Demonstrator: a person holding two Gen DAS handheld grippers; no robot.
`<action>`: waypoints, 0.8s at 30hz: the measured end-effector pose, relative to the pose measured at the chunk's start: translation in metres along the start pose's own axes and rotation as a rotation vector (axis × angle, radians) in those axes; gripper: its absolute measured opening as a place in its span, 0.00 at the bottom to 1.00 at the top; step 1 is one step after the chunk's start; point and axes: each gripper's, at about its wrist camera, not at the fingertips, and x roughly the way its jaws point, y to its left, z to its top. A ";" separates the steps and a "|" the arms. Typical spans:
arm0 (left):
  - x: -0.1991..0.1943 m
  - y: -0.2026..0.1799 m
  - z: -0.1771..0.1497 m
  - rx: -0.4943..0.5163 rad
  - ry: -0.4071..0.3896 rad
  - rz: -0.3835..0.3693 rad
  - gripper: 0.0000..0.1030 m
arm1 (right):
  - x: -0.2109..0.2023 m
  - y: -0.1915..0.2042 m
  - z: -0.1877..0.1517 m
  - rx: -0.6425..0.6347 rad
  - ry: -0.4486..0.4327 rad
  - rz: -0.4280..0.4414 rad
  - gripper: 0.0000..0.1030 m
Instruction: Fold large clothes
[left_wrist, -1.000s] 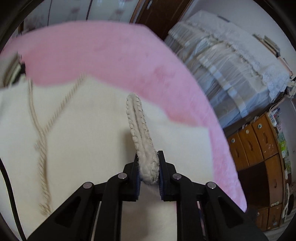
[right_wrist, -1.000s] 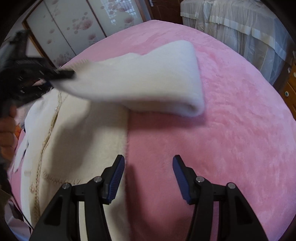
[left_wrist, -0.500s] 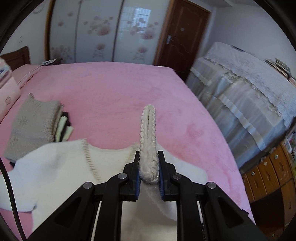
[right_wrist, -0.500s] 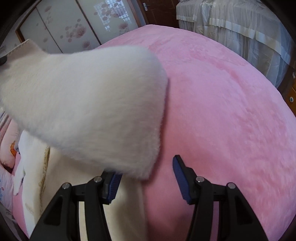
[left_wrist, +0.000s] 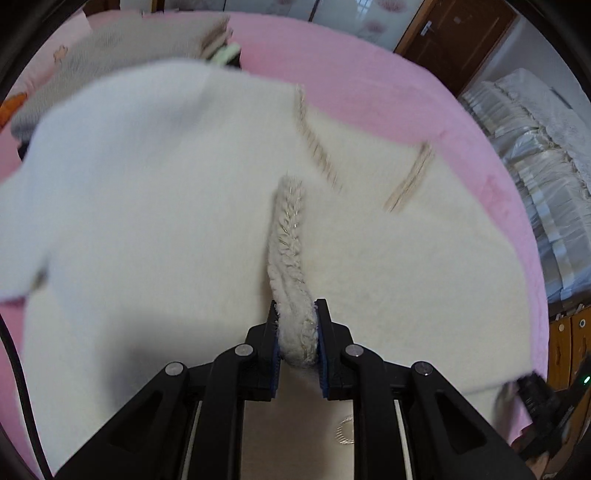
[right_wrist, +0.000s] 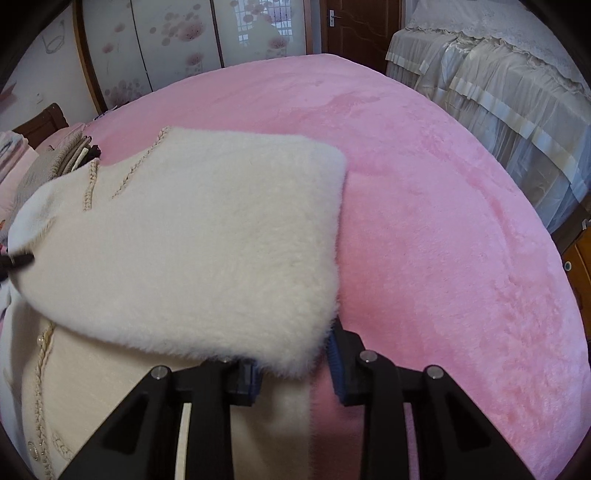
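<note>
The left gripper (left_wrist: 297, 341) is clamped tight on the braided cream edging (left_wrist: 290, 258) of a fluffy cream cardigan (left_wrist: 166, 229), the trim standing up from between its blue pads (left_wrist: 320, 347). In this view the cardigan spreads out below and ahead of the gripper, blurred, with two lines of beige braid trim (left_wrist: 314, 144) crossing its far part.

The right gripper (right_wrist: 293, 363) has just been closing; a corner of the cardigan's folded-over panel (right_wrist: 207, 251) lies between its jaws. The panel's fur hides the left pad, so I cannot tell whether the pads press on it. Beneath that panel, at lower left of the right wrist view, lies the cardigan's smoother front with braid trim and pearl-like buttons (right_wrist: 37, 448). The tip of the left gripper shows at the left edge of that view, at the panel's far corner.

The cardigan rests on a pink plush bedspread (right_wrist: 443, 221) that fills the middle ground. Beyond it, toward the head of the bed, sits a stack of folded grey-beige knitwear (right_wrist: 48, 166).

Farther off stand sliding wardrobe doors (right_wrist: 166, 48) printed with pink blossoms, a dark wooden door (right_wrist: 362, 29), and furniture under a cream ruffled cover (right_wrist: 498, 85). Wooden drawers (left_wrist: 567, 343) show at the right edge of the left wrist view. No brand, label or readable writing is visible anywhere.
</note>
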 end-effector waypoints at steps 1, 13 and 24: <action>0.002 0.001 -0.004 0.006 -0.015 -0.002 0.14 | 0.000 0.001 0.000 -0.007 0.004 -0.009 0.28; -0.003 0.011 0.035 0.046 -0.014 -0.098 0.73 | -0.043 0.001 -0.006 -0.108 0.048 0.098 0.38; 0.044 -0.011 0.078 0.146 0.046 -0.089 0.23 | -0.039 -0.013 0.047 -0.005 0.005 0.147 0.54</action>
